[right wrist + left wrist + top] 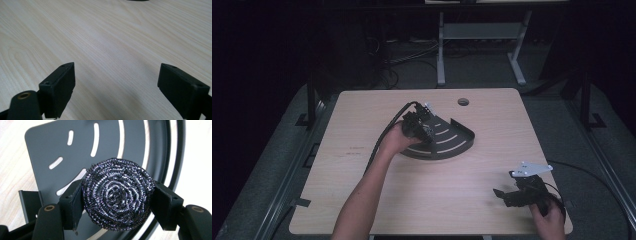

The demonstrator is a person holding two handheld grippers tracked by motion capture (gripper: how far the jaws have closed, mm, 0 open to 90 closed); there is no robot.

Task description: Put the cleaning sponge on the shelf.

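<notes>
While left gripper sits clamped on steel-wool scourer, jaws pressing both flanks, it hangs just over dark slotted quarter-round tray, which lies approx centre of surface, raised rim toward 3 o'clock. Can't tell if scourer touches tray floor yet. Likely step: setting or rubbing scourer on tray. To do it well: keep squeeze light, wool crushes easy; lower flat, stay off slots & rim so strands don't snag. Right gripper idle at 5 o'clock nr surface edge, jaws wide apart, nothing between, well apart from tray.
</notes>
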